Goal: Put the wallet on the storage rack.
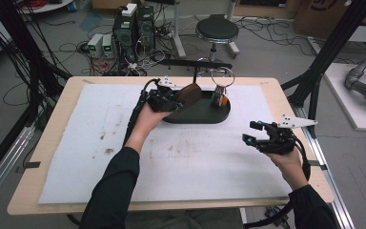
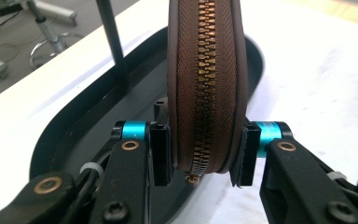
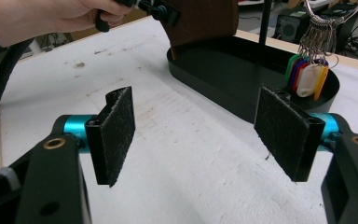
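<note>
Looking down from the high view, the left gripper (image 1: pixel 171 99) sits just above frame centre, clamped on a brown pouch (image 1: pixel 189 94) held over the left end of the black tray (image 1: pixel 205 116), probably so it can be set down inside; a bunch of keys (image 1: pixel 220 97) hangs from a stand at the tray's right end, and the right gripper (image 1: pixel 255 133) waits at right of centre over the white mat (image 1: pixel 100 143), jaws apart and empty, likely kept clear of the work. In the left gripper view, both pads press the pouch's (image 2: pixel 207 84) flat sides near its lower end, zip edge facing the camera, a grip that keeps it upright above the tray (image 2: pixel 74 140) at centre left. In the right gripper view, the pads (image 3: pixel 116 130) stand wide with nothing between them; the pouch (image 3: pixel 205 18) shows at top centre, the tray (image 3: pixel 223 84) below it, the keys (image 3: pixel 307 74) at upper right.
</note>
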{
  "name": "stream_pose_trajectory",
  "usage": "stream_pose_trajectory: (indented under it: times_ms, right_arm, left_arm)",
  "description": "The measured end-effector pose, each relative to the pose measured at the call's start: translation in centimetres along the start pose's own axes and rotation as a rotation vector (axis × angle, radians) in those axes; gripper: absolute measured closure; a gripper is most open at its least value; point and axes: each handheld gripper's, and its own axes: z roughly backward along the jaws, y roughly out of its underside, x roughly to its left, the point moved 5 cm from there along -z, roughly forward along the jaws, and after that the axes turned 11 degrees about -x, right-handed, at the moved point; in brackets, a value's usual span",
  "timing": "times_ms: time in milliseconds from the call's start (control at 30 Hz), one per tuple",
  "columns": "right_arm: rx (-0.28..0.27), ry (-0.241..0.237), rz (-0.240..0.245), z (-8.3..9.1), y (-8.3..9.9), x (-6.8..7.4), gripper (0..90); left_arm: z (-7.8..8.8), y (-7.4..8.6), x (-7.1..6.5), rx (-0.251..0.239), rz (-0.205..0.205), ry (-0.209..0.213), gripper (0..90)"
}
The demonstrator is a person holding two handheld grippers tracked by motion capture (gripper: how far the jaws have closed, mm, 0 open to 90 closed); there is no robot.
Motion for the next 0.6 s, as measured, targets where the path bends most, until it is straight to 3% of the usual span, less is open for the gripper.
stream_pose_trajectory:
  times_ms: [300, 600]
  right_arm:
    - [0.007, -0.006, -0.004, -0.1, 0.1, 0.0, 29.4]
    - [0.011, -0.005, -0.01, -0.2, 0.1, 0.0, 28.9]
  left_arm:
    - [-2.0, 0.9, 0.9, 0.055, 0.004, -0.02, 66.3]
    - [-3.9, 2.1, 1.2, 0.078, 0.025, -0.025, 66.2]
